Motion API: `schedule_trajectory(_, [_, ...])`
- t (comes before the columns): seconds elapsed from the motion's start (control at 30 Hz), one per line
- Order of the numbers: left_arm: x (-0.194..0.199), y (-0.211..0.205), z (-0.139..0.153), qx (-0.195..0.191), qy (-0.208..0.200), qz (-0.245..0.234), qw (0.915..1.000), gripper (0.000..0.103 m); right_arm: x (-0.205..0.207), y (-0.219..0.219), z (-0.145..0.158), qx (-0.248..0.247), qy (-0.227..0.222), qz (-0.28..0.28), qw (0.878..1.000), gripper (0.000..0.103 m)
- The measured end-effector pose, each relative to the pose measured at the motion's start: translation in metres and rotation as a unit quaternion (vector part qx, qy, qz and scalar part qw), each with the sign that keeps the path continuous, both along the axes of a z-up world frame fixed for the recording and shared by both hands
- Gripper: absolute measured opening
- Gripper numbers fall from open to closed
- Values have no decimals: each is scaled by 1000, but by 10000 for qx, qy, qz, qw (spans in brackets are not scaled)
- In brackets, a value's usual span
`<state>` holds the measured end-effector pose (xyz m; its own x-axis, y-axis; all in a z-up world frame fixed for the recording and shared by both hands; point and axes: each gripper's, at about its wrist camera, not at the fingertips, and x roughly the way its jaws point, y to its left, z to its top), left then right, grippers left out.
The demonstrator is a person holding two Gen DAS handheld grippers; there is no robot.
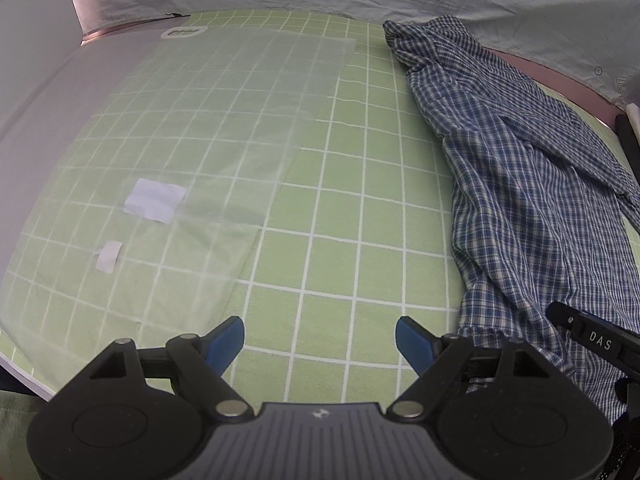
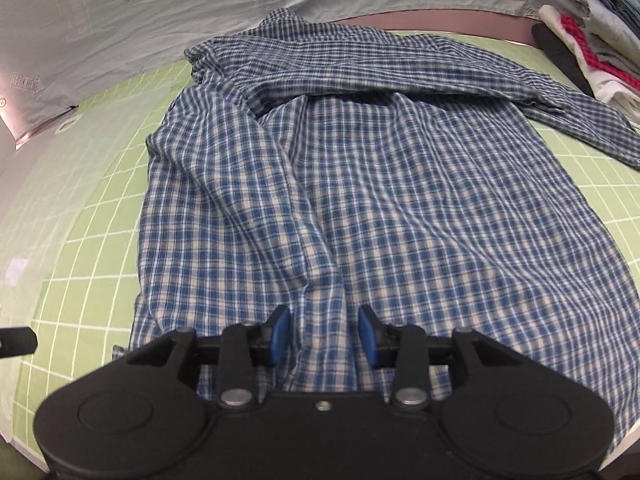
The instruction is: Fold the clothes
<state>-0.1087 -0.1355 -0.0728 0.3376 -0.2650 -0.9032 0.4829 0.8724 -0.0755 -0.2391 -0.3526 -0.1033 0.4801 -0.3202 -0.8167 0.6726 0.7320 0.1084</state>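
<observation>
Blue plaid shirt (image 2: pixel 360 168) spread rumpled on the green grid mat (image 1: pixel 340 264), sleeve toward 2 o'clock. Only in right view: stacked clothes (image 2: pixel 592 32) at 1 o'clock, near the sleeve end. Only in left view: translucent plastic bag (image 1: pixel 208 152) at 10 o'clock, bare mat between bag and shirt. Left tool (image 1: pixel 320 344) spread wide over mat; right tool (image 2: pixel 323 334) parted over the shirt hem, gripping nothing.

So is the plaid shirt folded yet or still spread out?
Mostly spread. The plaid shirt lies open and wrinkled on the green grid mat, with one sleeve laid across its top; no neat fold shows.
</observation>
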Motion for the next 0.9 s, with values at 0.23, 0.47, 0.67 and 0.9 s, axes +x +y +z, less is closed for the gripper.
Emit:
schedule_trajectory(0.23, [-1,-27,-7,-392,381,7,9985,68,-25,-3,14,-54,-173,-314,9993,46])
schedule_trajectory(0.47, [0,-49,-32,-845,1348,372,9866,43,-39,-4,17,62,-230,-285,9993,46])
schedule_trajectory(0.67, [3,-36,-46,-1438,2059,1299,9592,43,-50,-12,16,214,-322,-191,9991,46])
schedule_trajectory(0.9, [1,-28,-44,-1934,2230,1906,9362,43,-48,-26,14,413,-477,35,9980,46])
